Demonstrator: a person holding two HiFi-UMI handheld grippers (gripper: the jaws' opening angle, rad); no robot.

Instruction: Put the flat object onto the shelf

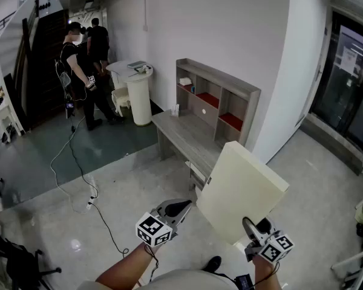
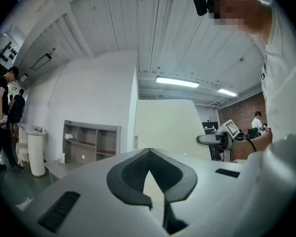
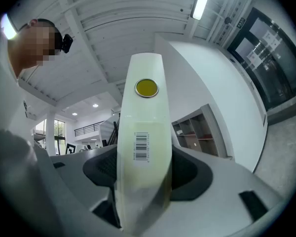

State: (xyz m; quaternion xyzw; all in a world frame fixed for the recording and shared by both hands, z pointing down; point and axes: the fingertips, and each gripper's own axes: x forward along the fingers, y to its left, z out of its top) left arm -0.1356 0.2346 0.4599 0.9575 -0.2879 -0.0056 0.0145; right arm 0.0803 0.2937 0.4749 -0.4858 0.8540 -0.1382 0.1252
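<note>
A flat cream box [image 1: 242, 189] is held up tilted at the lower right of the head view, above the floor. My right gripper [image 1: 253, 227] is shut on its lower edge. In the right gripper view the box's narrow edge [image 3: 144, 132] runs up between the jaws, showing a barcode and a round yellow sticker. My left gripper [image 1: 183, 208] hovers just left of the box, shut and holding nothing. The grey shelf unit [image 1: 218, 95] with red-lined compartments stands on a low desk [image 1: 184, 135] against the white wall ahead. The shelf unit [image 2: 91, 141] also shows in the left gripper view.
A white round pedestal [image 1: 139, 98] stands left of the desk, with people [image 1: 78, 65] behind it. Black and white cables [image 1: 85, 180] trail over the floor at left. Dark glass doors [image 1: 351, 83] line the right side.
</note>
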